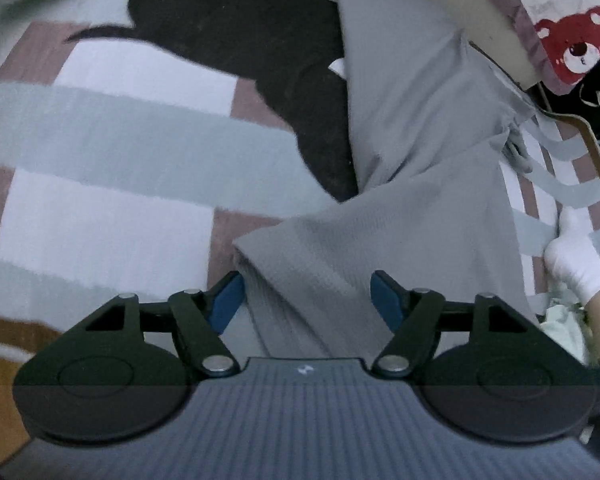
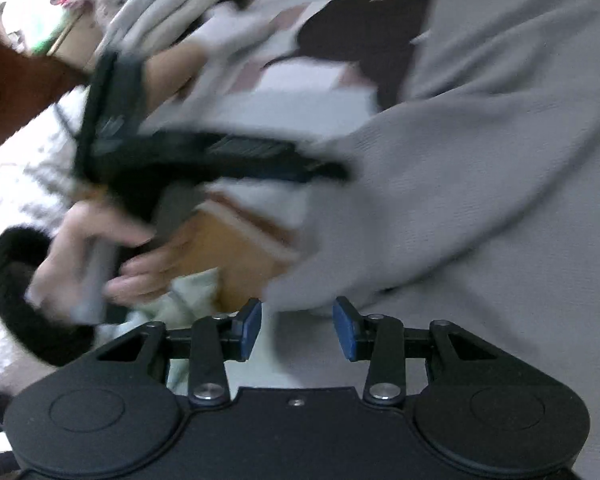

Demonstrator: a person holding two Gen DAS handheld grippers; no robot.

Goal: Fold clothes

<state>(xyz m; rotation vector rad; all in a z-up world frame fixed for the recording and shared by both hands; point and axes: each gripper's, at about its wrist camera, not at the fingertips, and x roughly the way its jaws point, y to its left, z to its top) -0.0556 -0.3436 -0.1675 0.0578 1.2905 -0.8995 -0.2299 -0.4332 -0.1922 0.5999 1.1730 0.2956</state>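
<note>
The grey garment (image 1: 412, 128), a soft ribbed knit, lies on the checked rug (image 1: 112, 128), its long axis running from near to far, partly over a black garment (image 1: 236, 40). The left hand-held gripper (image 1: 307, 300) is spread, the near hem between its blue pads but not pinched. The right hand-held gripper (image 2: 298, 326) is spread too, just short of the cloth's edge

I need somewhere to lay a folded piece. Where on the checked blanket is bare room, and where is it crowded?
The widest bare patch of the checked blanket lies left of the grey garment and below the black garment. To the right it is crowded: only a narrow strip runs between the grey garment and a foot in a white sock. The grey garment fills the middle.
</note>
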